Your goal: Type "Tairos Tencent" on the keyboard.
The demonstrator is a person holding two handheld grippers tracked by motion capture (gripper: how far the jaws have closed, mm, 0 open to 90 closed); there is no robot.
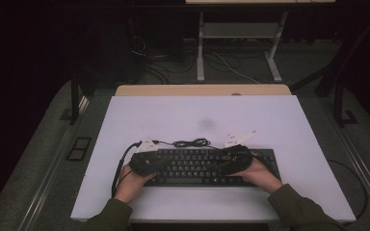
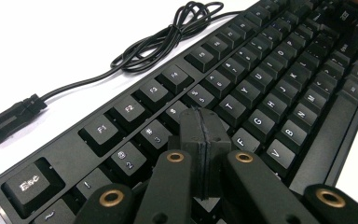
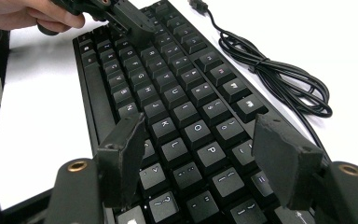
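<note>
- Left claw (image 2: 200, 154) is pinched shut, empty, tip sitting over the keyboard (image 1: 207, 166) near its left-end number row.
- Right claw (image 3: 205, 158) gapes wide over the right-side keys.
- Keyboard's long axis runs left-right across the desk (image 1: 173, 115); coiled cable (image 1: 191, 143) just behind.

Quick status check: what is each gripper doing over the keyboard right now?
Left gripper: shut, empty, tips over the keyboard.
Right gripper: open, holding nothing, above the keys.

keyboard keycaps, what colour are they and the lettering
Black keycaps with white lettering, on a black keyboard; clearest in the left gripper view.
</note>
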